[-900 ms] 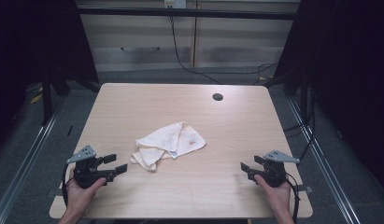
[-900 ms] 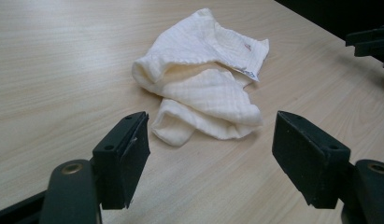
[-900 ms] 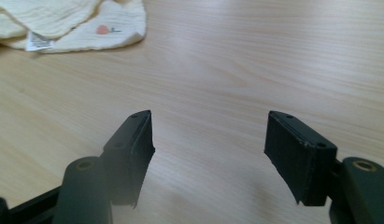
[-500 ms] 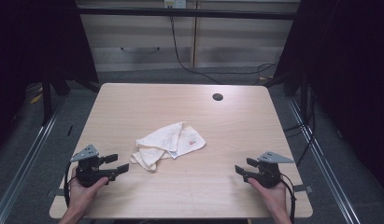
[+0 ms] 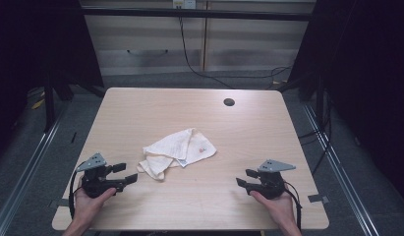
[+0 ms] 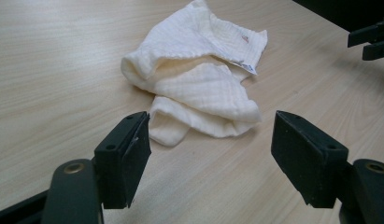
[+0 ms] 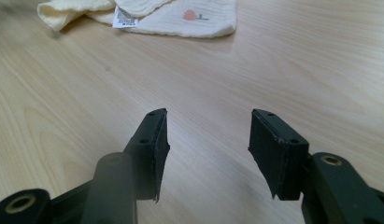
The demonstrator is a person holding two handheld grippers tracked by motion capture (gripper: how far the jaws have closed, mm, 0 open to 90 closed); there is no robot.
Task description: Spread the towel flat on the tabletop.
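A crumpled cream cloth (image 5: 177, 151) with a white care label and a small red print lies near the middle of the wooden table (image 5: 160, 108). My left gripper (image 5: 126, 172) rests at the front left, held by a hand, with its jaws open and pointing at the cloth. In the left gripper view the cloth (image 6: 199, 79) lies just beyond the open left gripper (image 6: 208, 154), not touching it. My right gripper (image 5: 245, 177) sits at the front right, open and empty. In the right gripper view the cloth (image 7: 180, 14) lies well ahead of the right gripper (image 7: 208, 144).
A round cable hole (image 5: 229, 102) sits near the table's far edge. Cabinets (image 5: 204, 44) and trailing cables (image 5: 199, 64) stand behind the table. The other gripper (image 6: 369, 39) shows at the top right of the left gripper view.
The right gripper has slid a little to the left along the front of the table. The left gripper and the cloth have stayed about where they were.
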